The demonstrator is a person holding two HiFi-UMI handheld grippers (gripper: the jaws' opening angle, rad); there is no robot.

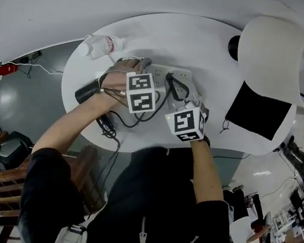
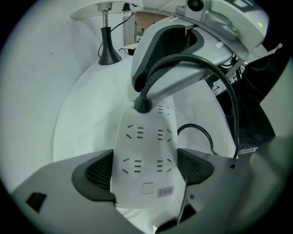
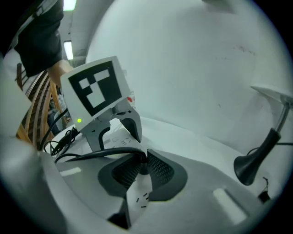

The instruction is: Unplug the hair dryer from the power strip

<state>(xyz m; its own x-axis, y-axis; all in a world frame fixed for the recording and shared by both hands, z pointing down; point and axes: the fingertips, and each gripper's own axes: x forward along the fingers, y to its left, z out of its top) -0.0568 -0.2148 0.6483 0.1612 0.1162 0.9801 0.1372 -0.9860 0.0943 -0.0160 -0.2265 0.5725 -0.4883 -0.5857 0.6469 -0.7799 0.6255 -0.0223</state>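
A white power strip (image 2: 146, 137) lies along the round white table (image 1: 206, 47). My left gripper (image 2: 146, 171) points steeply down and straddles the strip's near end, its dark pads (image 2: 98, 176) pressed on both long sides. A black plug (image 2: 142, 106) sits in a socket further along the strip. My right gripper (image 3: 143, 162) is shut on this plug (image 3: 143, 170), one pad on each side. The black cable (image 2: 229, 91) arcs away from the plug to the right. In the head view both marker cubes hide the jaws over the strip (image 1: 172, 73).
A lamp with a white shade (image 1: 282, 57) and black base (image 3: 249, 169) stands at the table's far right. A black cloth (image 1: 259, 110) lies beside it. A water bottle (image 1: 101, 45) lies at the far left. A coiled black cord (image 1: 107, 126) hangs at the near edge.
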